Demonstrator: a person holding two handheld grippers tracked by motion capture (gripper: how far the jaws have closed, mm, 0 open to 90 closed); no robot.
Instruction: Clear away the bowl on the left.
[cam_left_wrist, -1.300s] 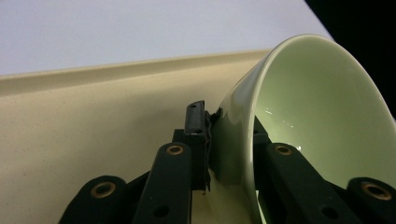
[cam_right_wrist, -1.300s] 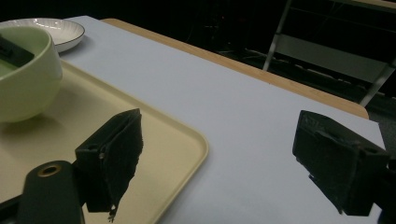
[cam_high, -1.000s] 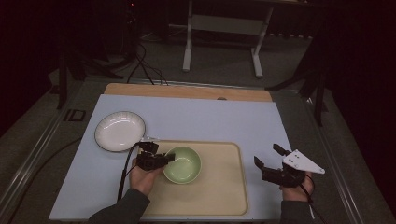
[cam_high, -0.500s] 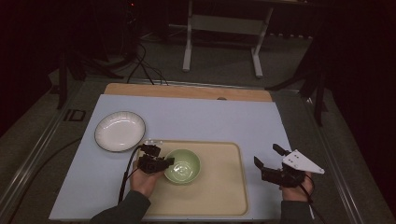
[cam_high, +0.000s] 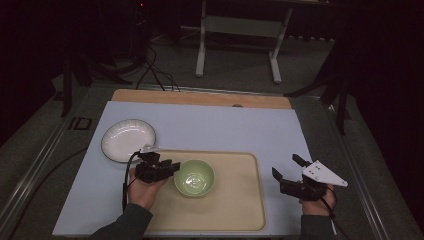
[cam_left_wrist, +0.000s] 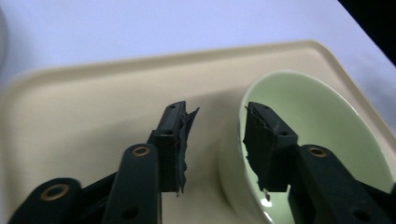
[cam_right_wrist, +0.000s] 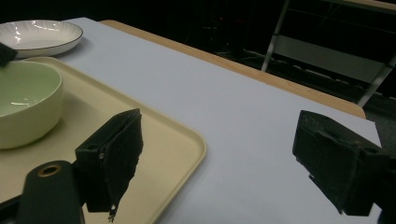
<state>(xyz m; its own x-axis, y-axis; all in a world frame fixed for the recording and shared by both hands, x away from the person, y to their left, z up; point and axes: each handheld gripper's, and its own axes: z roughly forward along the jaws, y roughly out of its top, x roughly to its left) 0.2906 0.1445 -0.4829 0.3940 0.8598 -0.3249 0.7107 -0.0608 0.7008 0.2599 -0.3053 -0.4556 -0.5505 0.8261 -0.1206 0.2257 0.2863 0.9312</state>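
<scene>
Left hand-held gripper (cam_high: 170, 167) sits over the left part of the cream tray (cam_high: 240, 210), jaws pointing toward the green bowl (cam_high: 194, 177). In the left gripper view its jaws have just been opening and now stand apart astride the bowl's near rim (cam_left_wrist: 243, 135): one jaw is outside the wall, over bare tray, and the other is inside the bowl; the rim passes between them, and neither pad presses on it as far as I can tell. The bowl stands upright on the tray, directly ahead of this hand-held gripper, apparently empty, its glaze catching a small highlight. White plate (cam_high: 128, 140) lies on the pale blue surface (cam_high: 220, 125), beyond and to the outer side of the left hand-held gripper, just off the tray's far left corner, apart from the bowl. Right hand-held gripper (cam_high: 290, 172) is held past the tray's right edge, well apart from the bowl, with its grey three-cornered plate on top. Its jaws are spread wide with nothing between them; in the right gripper view bare surface (cam_right_wrist: 243, 121) and the tray's corner (cam_right_wrist: 187, 140) show through the gap, with the bowl (cam_right_wrist: 25, 105) and plate (cam_right_wrist: 39, 35) farther off to one side
</scene>
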